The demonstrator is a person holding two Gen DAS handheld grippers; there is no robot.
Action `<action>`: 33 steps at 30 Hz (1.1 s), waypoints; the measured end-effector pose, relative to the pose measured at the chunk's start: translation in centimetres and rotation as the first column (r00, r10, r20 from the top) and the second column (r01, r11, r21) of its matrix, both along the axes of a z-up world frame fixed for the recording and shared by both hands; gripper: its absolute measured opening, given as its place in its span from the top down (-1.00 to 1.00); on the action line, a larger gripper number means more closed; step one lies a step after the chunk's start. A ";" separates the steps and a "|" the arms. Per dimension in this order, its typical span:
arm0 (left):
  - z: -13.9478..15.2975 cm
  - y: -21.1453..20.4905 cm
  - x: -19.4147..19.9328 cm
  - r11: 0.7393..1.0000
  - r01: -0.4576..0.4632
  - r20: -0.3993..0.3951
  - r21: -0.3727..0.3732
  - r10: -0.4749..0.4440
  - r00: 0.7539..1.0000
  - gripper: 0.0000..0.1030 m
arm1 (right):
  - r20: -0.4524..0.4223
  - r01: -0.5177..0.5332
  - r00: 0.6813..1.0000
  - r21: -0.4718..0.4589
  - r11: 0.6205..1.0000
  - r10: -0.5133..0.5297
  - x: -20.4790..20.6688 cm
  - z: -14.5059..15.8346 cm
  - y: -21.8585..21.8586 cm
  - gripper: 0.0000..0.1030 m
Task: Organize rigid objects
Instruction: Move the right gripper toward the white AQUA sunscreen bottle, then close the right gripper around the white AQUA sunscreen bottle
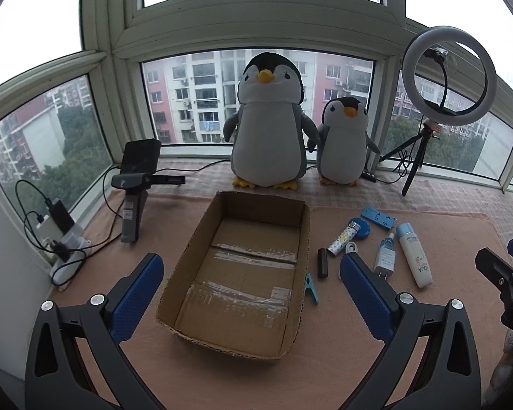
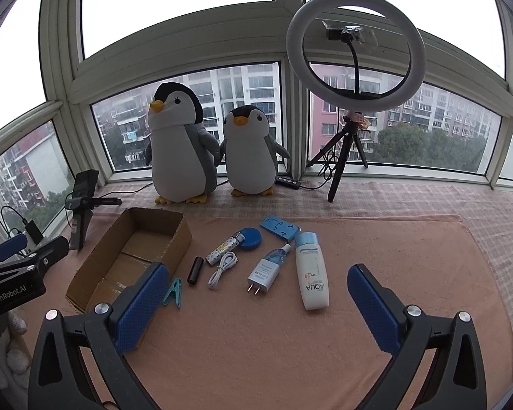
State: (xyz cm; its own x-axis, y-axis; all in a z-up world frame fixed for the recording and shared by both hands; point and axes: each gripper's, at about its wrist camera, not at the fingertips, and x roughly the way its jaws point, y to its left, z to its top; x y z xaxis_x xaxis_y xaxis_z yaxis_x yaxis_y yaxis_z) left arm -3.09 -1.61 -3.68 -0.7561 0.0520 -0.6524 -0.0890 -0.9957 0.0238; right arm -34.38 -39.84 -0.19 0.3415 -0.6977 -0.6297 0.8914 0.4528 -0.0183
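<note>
We see the left claw (image 1: 251, 287) spread wide and holding nothing, hovering over the open brown cardboard box (image 1: 195, 239), which lies on the peach cloth-covered bench (image 1: 410, 307); the box sits between its two blue-padded fingers (image 1: 136, 294), with nothing in it that we can see. Just beside the box's right wall lies a teal plastic clothespin (image 2: 173, 293), then a short dark cylinder (image 2: 194, 270), then a coiled white cable (image 2: 223, 267). Behind these we find a slim patterned tube (image 2: 222, 248) touching a round blue tin (image 2: 250, 238), and further right a flat blue plastic holder (image 2: 279, 228). A white plug charger (image 2: 263, 275) lies against a small clear spray bottle (image 2: 277, 254), and beside them a white sunscreen bottle with a pale blue cap (image 2: 311, 271) lies flat, cap pointing toward the window.

The right claw (image 2: 256, 304) is also spread wide and empty, above the bench; the charger and the sunscreen bottle lie ahead of it between its fingers, apart from both pads, while its left finger (image 2: 143, 307) overlaps the box's near corner in the right wrist view, whether touching we cannot tell.

At the back stand a large plush penguin (image 2: 179, 150), a smaller plush penguin (image 2: 251, 152) and a white ring light on a black tripod (image 2: 419, 68)
</note>
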 end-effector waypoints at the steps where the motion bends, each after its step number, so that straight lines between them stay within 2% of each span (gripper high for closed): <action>1: -0.3 -0.3 -0.3 1.000 -0.003 0.006 -0.008 0.004 1.000 -0.99 | -0.002 0.002 1.000 0.005 1.000 -0.002 0.0 -0.2 -0.2 -1.00; 4: -1.4 -1.2 -1.2 1.000 -0.015 0.034 -0.022 0.015 0.999 -0.98 | -0.012 0.009 1.000 0.019 1.000 -0.008 0.1 -0.8 -0.8 -1.00; 13: -5.6 -5.9 -4.7 0.995 -0.087 0.148 -0.048 0.093 0.985 -0.75 | -0.033 0.034 0.999 0.064 0.997 -0.032 -0.3 -2.5 -2.6 -0.99; 15: -6.7 -7.0 -5.6 0.992 -0.108 0.183 -0.058 0.117 0.976 -0.56 | -0.032 0.043 0.999 0.082 0.996 -0.040 -0.6 -3.0 -3.1 -0.99; 17: -7.8 -8.1 -6.6 0.991 -0.124 0.218 -0.055 0.133 0.967 -0.50 | -0.034 0.053 0.998 0.100 0.994 -0.049 -0.9 -3.5 -3.8 -0.94; 25: -12.2 -9.9 -9.3 0.988 -0.137 0.339 -0.069 0.152 0.928 0.28 | -0.043 0.091 0.995 0.159 0.983 -0.085 -2.1 -5.5 -6.2 -0.86; 29: -13.6 -10.2 -9.8 0.991 -0.125 0.376 -0.044 0.133 0.917 0.33 | -0.051 0.123 0.992 0.193 0.973 -0.115 -3.1 -6.6 -8.2 -0.79; 31: -13.8 -9.9 -9.9 0.993 -0.113 0.382 -0.040 0.120 0.916 0.46 | -0.067 0.142 0.989 0.203 0.969 -0.131 -3.5 -7.1 -9.4 -0.76; 33: -13.6 -9.5 -9.8 0.995 -0.093 0.375 -0.040 0.101 0.922 0.51 | -0.079 0.160 0.986 0.219 0.963 -0.146 -3.8 -7.6 -10.6 -0.71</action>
